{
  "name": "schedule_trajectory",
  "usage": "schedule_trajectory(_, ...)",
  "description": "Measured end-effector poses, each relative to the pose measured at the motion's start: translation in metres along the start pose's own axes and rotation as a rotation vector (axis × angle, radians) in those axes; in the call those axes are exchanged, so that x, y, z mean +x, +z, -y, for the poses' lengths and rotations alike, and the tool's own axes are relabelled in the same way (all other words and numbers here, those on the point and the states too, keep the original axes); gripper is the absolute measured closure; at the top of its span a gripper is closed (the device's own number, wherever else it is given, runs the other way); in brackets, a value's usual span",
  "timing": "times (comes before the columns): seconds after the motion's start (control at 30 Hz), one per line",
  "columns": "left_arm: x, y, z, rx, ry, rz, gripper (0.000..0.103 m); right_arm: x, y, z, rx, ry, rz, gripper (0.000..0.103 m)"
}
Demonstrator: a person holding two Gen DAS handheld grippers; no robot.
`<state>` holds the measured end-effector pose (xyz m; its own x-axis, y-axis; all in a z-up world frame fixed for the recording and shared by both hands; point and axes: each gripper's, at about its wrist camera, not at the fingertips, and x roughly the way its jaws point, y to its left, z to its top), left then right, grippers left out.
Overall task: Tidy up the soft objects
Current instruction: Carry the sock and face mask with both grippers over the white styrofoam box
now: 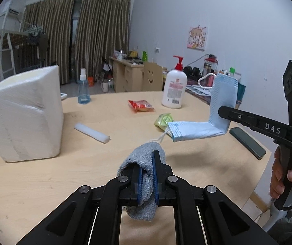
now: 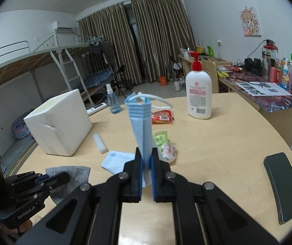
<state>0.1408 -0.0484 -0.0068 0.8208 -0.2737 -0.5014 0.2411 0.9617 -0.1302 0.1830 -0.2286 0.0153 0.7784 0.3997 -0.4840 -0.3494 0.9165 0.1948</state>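
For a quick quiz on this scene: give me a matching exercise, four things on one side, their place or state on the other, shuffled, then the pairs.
Things:
1. grey cloth
2. blue face mask
3. dark phone
4. lotion bottle

Places or states:
A. lying flat near the table's right edge
B. clamped in the right gripper, sticking up
C. standing upright, red pump on top
D. clamped in the left gripper, hanging below it

Pairs: 1-D, 2-B, 3-A, 4-C
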Motion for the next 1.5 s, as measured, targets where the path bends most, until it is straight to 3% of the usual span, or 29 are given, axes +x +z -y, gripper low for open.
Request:
schedule_trajectory(0.83,-0.126,0.004,-0.003,0.07,0.153,0.248,0.094,-0.071,0.001,-0.048,-0.055,0.117,0.192,0.093)
schedule_trajectory(1.13,-0.143,0.004,-0.014,0.061,0.217,0.278,0.094,-0.076,0.002,-0.071,-0.097,0.16,0.218,0.093)
schedule_trajectory(1.5,-0.173,-0.001,-0.043,0.042,0.334,0.295,0.094,-0.053,0.009,-0.106,-0.15,0.258,0.205,0.093)
